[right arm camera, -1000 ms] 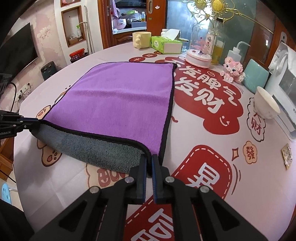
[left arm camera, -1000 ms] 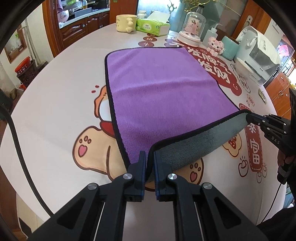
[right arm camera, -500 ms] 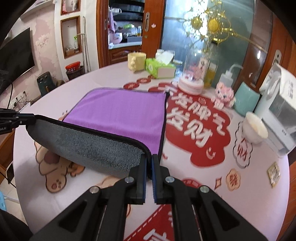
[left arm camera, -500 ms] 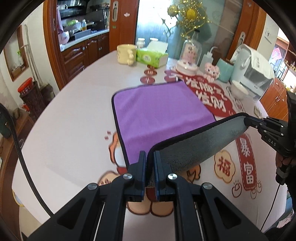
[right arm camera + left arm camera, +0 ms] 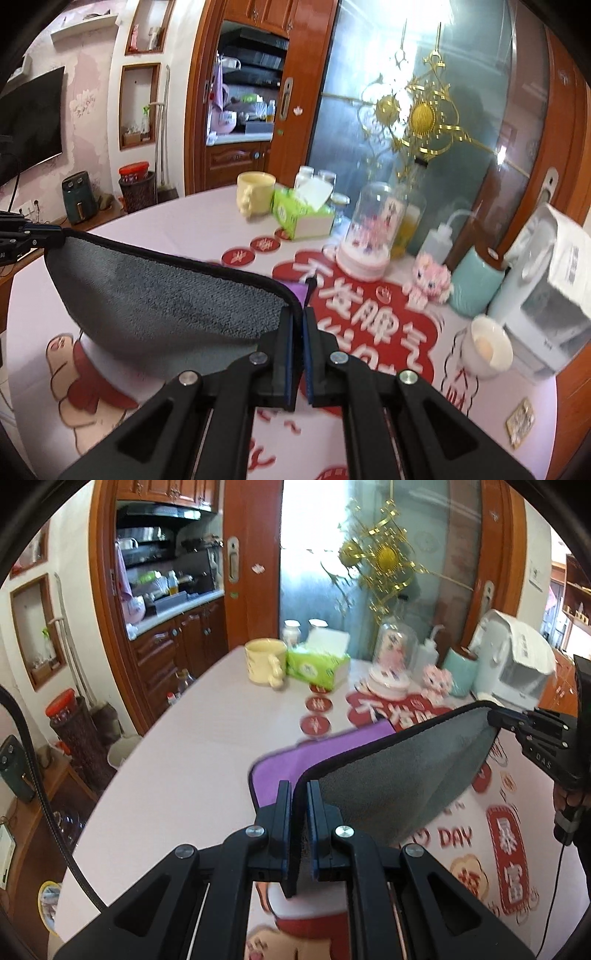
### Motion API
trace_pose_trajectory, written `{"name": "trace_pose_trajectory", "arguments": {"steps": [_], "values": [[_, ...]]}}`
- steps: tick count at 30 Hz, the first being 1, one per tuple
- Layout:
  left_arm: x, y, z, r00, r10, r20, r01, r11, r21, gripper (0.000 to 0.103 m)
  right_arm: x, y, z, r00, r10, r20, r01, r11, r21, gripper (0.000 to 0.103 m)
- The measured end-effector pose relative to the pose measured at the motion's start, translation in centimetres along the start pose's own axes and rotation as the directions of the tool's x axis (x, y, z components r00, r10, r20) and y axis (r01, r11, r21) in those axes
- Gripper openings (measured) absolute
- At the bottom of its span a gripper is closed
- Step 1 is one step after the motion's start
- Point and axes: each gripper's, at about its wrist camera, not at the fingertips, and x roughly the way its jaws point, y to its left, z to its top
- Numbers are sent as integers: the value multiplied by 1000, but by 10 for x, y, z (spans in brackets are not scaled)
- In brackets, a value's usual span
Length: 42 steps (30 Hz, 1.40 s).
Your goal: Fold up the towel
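The towel [image 5: 399,775] is purple on top and grey underneath, with a black hem. Its near edge hangs lifted between both grippers, grey side facing me; the far purple part [image 5: 295,760] lies on the table. My left gripper [image 5: 300,797] is shut on the near left corner. My right gripper [image 5: 298,317] is shut on the near right corner and also shows in the left wrist view [image 5: 495,716]. The towel [image 5: 166,291] sags in a curve between them. The left gripper shows at the left edge of the right wrist view [image 5: 61,232].
The round table [image 5: 184,760] has a pink printed cloth. At its far side stand a yellow mug [image 5: 264,661], a green tissue box [image 5: 317,664], a glass dome [image 5: 369,232], a pink toy [image 5: 430,277], a teal cup [image 5: 476,280], a white bowl [image 5: 487,347] and a white appliance [image 5: 513,661].
Both grippers have risen and moved forward with the near edge of the towel. The grey underside now covers most of the purple top.
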Motion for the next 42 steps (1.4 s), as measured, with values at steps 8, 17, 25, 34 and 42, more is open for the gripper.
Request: {"name": "trace_pose_trajectory", "arguments": {"steps": [8,17,25,34,42], "values": [[40,18,22,997,69,36,-67,997,-45,6,41,6,17,1000,-5,23,6,1000,-11,5],[91,35,22,994,106,-16,-107,988,-110,6,95,12,13,1000,-8,7,8,1000,11,5],[114,29,12,994,78,-80,-87,989,-118,6,133,14,7,999,-28,-24,28,1000,9,5],[122,18,10,992,53,-117,-68,989,-129,8,156,8,-2,988,-50,-146,56,998,38,39],[109,13,10,991,59,-117,-74,988,-134,25,133,1,7,994,-59,-95,64,997,50,55]]}}
